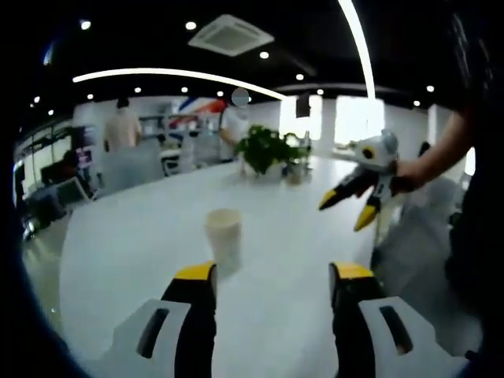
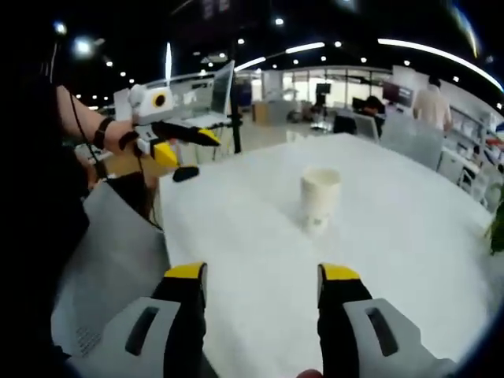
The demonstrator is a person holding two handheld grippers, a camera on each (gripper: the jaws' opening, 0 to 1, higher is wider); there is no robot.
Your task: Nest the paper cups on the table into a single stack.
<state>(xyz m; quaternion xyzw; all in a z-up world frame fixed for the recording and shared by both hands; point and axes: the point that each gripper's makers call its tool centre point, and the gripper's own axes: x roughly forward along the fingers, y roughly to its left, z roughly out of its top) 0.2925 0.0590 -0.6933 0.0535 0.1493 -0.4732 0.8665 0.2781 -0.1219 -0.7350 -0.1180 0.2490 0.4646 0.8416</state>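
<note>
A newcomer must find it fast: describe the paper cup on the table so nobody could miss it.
Start at the big white table. The cup stands upright near its middle, ahead of the open left gripper, well short of the potted plant at the far edge. It is the lone pale cream cup standing on the bare tabletop, with nothing touching it.

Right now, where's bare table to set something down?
Bare table on every side of the paper cup stack, most between it and the right gripper. Crowded only at the far end by the potted plant.
</note>
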